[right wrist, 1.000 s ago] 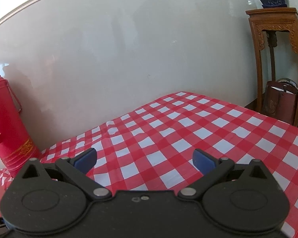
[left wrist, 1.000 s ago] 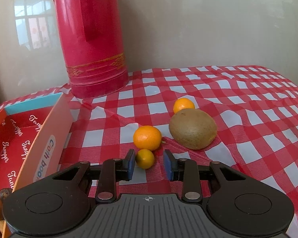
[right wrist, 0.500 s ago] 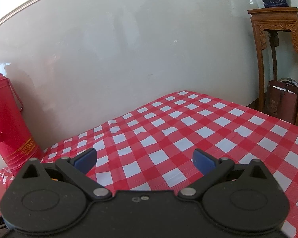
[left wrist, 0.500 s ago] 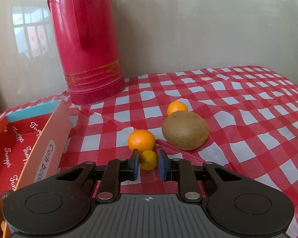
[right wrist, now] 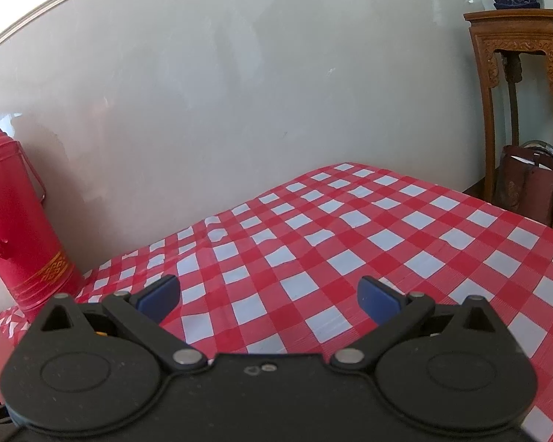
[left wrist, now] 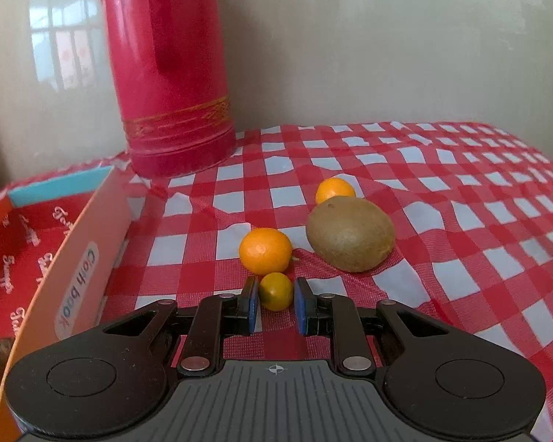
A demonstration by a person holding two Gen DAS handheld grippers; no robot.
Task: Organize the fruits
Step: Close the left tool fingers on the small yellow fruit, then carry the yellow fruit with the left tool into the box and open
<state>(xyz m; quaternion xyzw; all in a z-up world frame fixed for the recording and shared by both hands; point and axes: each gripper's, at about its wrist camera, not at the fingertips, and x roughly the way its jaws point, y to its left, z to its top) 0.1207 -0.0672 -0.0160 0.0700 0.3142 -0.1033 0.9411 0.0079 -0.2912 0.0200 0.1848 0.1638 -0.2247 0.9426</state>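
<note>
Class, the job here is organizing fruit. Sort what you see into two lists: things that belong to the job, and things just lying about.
Belongs to the job:
- small yellow fruit, between the left gripper jaws
- orange
- kiwi
- far orange
- open box

Just lying about:
- red thermos
- checked tablecloth
- wooden stand
- right gripper, open, idle

1. red thermos [left wrist: 169, 70] upright on the checked tablecloth [left wrist: 461, 199], ahead-left of left gripper, against wall;
2. carved wooden stand [right wrist: 518, 84] far right of right gripper; dark red bag [right wrist: 527, 188] beneath it
</note>
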